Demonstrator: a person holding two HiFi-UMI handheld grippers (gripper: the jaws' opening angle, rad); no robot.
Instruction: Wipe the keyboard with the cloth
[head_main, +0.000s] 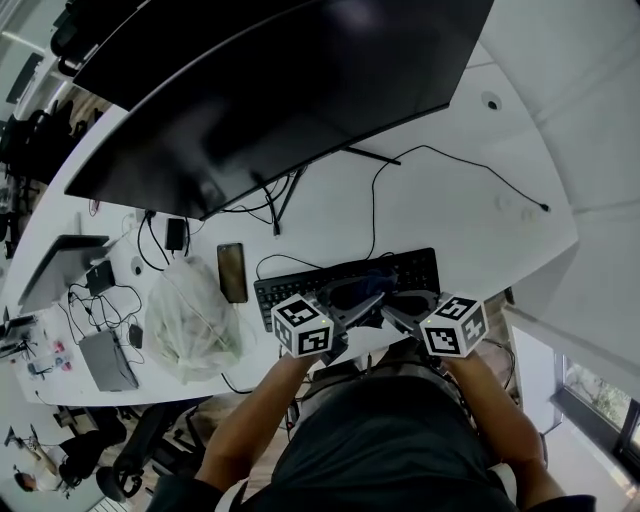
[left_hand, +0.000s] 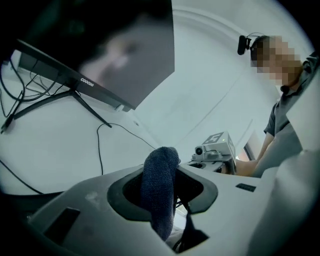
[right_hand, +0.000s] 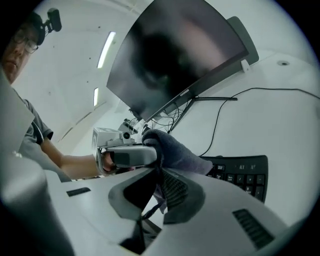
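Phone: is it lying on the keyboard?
No, in the head view the phone lies flat on the white desk, beside the left end of the keyboard, not on it.

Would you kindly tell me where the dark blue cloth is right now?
The cloth is held between the left gripper and the right gripper, both clamped on it, over the keyboard at the head view's lower centre.

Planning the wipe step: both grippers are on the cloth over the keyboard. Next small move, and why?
Probably lower the cloth onto the keyboard. The left gripper and right gripper both pinch it, bunched between them, and it looks to hang above the keys rather than press on them, so contact should come before any stroke.
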